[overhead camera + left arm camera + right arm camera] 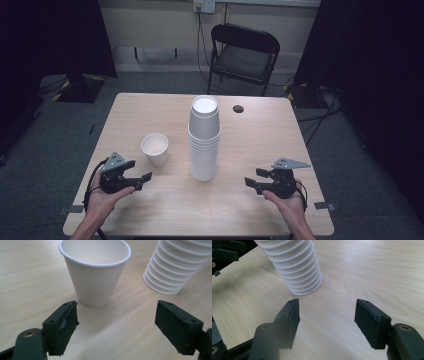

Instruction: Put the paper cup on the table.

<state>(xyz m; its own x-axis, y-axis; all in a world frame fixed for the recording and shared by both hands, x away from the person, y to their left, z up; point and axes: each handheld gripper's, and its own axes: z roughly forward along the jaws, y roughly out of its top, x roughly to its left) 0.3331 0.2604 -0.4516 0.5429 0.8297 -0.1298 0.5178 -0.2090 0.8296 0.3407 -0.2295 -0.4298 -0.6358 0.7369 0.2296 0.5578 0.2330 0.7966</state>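
Tall stack of white ribbed paper cups (204, 140) stands upright at frame centre on the light wooden table (260, 135), mouth up, long axis vertical. Single white paper cup (155, 148) left of it, apart. Left gripper (141, 180) lower left, right gripper (251, 182) lower right: jaws spread, empty.

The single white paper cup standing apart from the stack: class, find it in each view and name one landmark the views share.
High view: the single cup stands upright left of centre, beyond the left tool.
Left gripper view: top centre, just beyond the open jaws.
Right gripper view: I cannot find it.
Shared landmark: the stack of cups.
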